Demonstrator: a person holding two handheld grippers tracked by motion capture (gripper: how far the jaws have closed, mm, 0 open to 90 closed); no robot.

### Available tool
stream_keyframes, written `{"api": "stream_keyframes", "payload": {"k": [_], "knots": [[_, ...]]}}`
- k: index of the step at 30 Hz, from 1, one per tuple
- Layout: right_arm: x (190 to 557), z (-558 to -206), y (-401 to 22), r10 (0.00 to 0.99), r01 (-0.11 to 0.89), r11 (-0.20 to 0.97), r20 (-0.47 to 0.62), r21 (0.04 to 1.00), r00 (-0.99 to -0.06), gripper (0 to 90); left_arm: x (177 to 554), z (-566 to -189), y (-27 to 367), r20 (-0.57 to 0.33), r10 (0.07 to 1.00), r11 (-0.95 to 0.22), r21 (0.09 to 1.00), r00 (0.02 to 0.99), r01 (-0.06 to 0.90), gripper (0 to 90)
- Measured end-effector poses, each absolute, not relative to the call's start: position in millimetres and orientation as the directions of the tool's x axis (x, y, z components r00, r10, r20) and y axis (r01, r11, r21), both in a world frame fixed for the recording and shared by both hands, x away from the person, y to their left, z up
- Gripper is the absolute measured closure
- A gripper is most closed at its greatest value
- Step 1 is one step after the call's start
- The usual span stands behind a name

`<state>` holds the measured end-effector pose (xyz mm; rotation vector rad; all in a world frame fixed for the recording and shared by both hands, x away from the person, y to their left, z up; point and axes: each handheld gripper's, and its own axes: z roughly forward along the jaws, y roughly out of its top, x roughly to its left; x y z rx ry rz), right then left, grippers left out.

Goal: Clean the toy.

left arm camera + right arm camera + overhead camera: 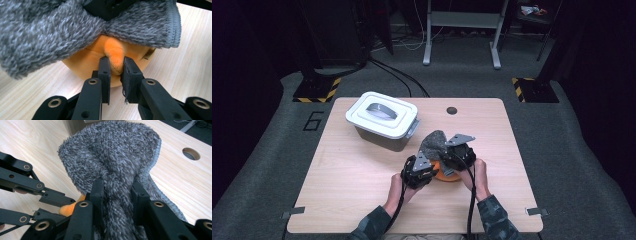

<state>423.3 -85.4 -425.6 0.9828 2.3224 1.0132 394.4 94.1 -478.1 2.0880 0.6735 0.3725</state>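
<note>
An orange plush toy [445,173] lies on the table near the person's side, half under a fuzzy grey cloth [433,142]. In the left gripper view the left gripper [115,67] is shut on a small orange nub [114,53] of the toy [87,62], with the cloth [62,27] draped over the toy's top. In the right gripper view the right gripper [117,188] is shut on a bunched fold of the grey cloth [112,155], which rises in a hump ahead of the jaws. Both grippers [421,169] [458,154] sit close together over the toy.
A grey bin with a white handled lid [382,119] stands at the back left of the wooden table [362,200]. A round hole [452,110] is in the tabletop at the back. The person's hands [479,177] come in from the near edge.
</note>
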Motion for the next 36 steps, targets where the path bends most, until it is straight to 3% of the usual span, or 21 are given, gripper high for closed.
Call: {"api": "stream_keyframes", "payload": {"k": [36], "knots": [[406, -432, -148, 0.826, 0.519, 0.404, -0.056, 0.754, -0.561, 66.3, 395, -482, 94, -0.013, 0.623, -0.439, 0.821, 0.782, 0.364, 79.0]]}}
